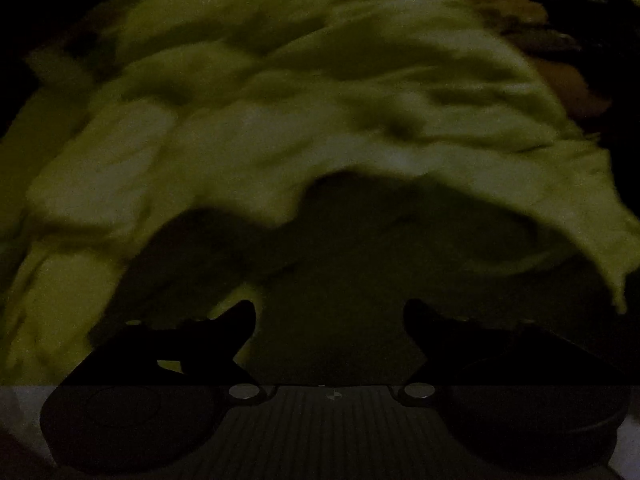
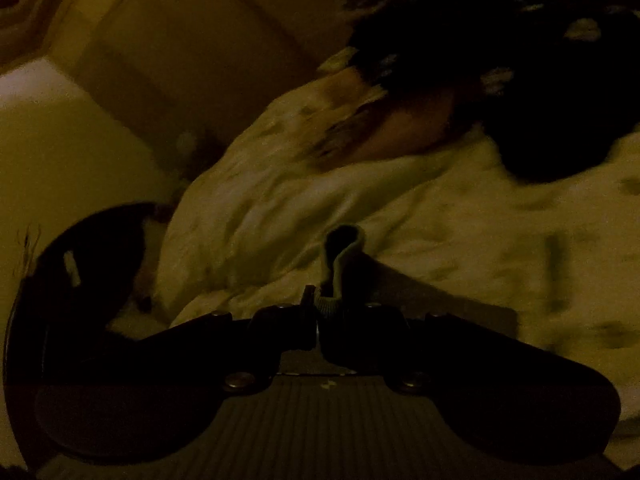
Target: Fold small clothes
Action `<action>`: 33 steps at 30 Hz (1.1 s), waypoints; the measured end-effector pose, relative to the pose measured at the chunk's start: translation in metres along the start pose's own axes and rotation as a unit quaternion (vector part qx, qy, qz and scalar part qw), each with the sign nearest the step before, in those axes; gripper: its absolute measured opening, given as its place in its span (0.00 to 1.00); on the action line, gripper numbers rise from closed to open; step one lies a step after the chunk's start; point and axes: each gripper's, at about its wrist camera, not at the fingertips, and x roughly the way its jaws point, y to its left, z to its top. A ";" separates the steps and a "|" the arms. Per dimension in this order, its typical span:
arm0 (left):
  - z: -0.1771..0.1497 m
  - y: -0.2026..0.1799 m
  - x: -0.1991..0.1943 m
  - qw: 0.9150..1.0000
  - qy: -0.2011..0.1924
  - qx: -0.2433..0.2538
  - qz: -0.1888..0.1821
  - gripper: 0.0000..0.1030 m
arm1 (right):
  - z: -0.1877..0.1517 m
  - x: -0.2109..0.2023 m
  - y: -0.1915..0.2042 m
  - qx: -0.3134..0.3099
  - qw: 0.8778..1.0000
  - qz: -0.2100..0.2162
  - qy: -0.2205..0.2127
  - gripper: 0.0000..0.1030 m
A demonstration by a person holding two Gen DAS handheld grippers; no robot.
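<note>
The scene is very dark. In the left wrist view a crumpled yellow-green garment [image 1: 304, 92] fills most of the frame, blurred. My left gripper [image 1: 330, 316] is open, its jaws wide apart and empty, just in front of the garment's shadowed near edge. In the right wrist view my right gripper [image 2: 320, 300] is shut on a small ribbed cuff of cloth [image 2: 340, 256] that stands up in a loop between the fingertips. Beyond it lies a pale rumpled cloth surface [image 2: 400, 208].
A dark patterned mass [image 2: 500, 64] lies on the pale cloth at upper right in the right wrist view. A pale wall and ceiling edge [image 2: 100, 60] fill the upper left. A dark round object [image 2: 88, 264] sits at left.
</note>
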 end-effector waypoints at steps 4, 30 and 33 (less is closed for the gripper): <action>-0.027 0.053 -0.018 0.997 0.005 -0.070 0.015 1.00 | -0.019 0.051 0.046 -0.036 0.999 0.020 0.032 0.13; -0.084 0.165 -0.032 0.990 0.050 -0.134 0.002 1.00 | -0.180 0.226 0.152 -0.178 0.961 -0.030 0.211 0.56; -0.076 0.152 -0.027 0.993 0.046 -0.111 -0.006 1.00 | -0.170 0.206 0.146 -0.153 0.969 -0.023 0.193 0.58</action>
